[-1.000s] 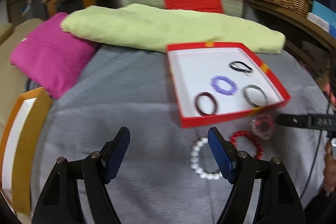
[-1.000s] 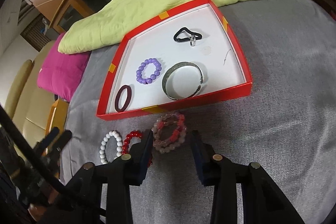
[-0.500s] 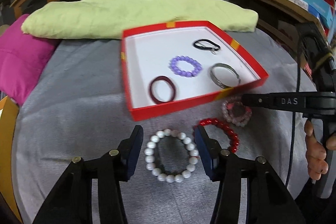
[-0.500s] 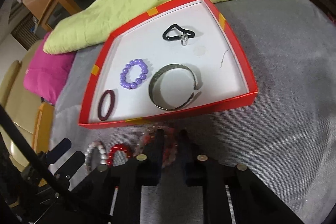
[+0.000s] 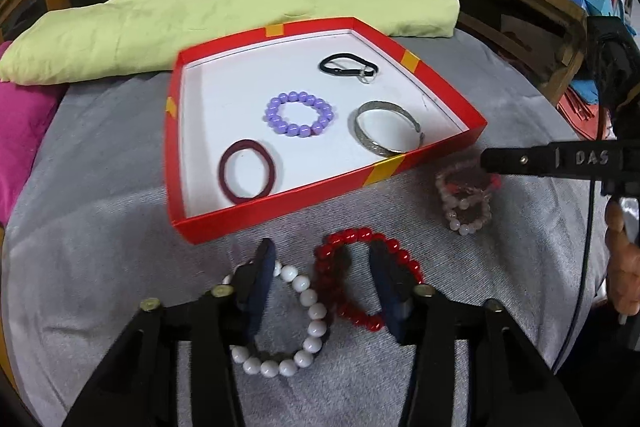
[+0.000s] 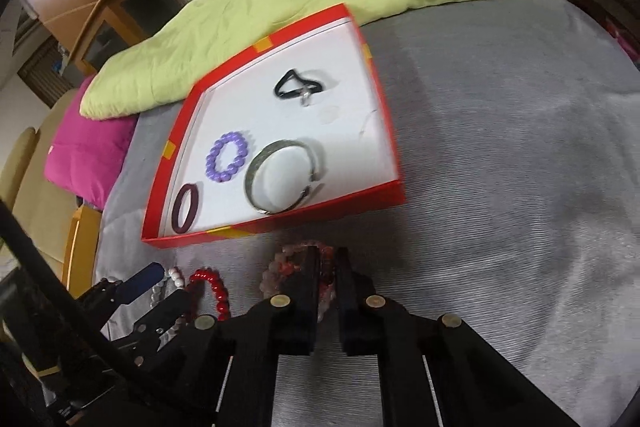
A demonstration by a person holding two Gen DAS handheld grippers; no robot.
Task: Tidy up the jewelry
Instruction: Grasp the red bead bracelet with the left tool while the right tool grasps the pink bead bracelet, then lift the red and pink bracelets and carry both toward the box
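Red cardboard forms the shallow, white-lined box lid (image 5: 436,147) with yellow tape patches on its rim, lying on the grey ribbed cloth (image 5: 100,227) that covers the counter. The only writing that can be read is "DAS" in pale letters on the black body of the right gripper (image 6: 328,267), seen side-on in the left wrist view. Inside the lid lie a purple beaded bracelet (image 5: 299,113), a silver metal cuff bangle (image 5: 386,131), a maroon elastic band (image 5: 247,171) and a black cord loop with a small metal ring (image 5: 349,67). Outside it, near the front wall, three more pieces sit on the cloth: a white pearl-bead bracelet (image 5: 296,327), a glossy red bead bracelet (image 5: 364,279) touching it, and, further right, a double-wound pink and red stone bracelet (image 5: 466,203). The left gripper (image 5: 324,283) has its blue-padded jaws closing around the place where the white and red bracelets meet, with beads of both between them (whether the pads press them yet I cannot tell). The right gripper's jaws are closed on the pink and red bracelet, a pinch only the right wrist view shows clearly. A lime-green folded cloth (image 5: 240,23) and a magenta cushion (image 6: 86,155) lie behind the lid.
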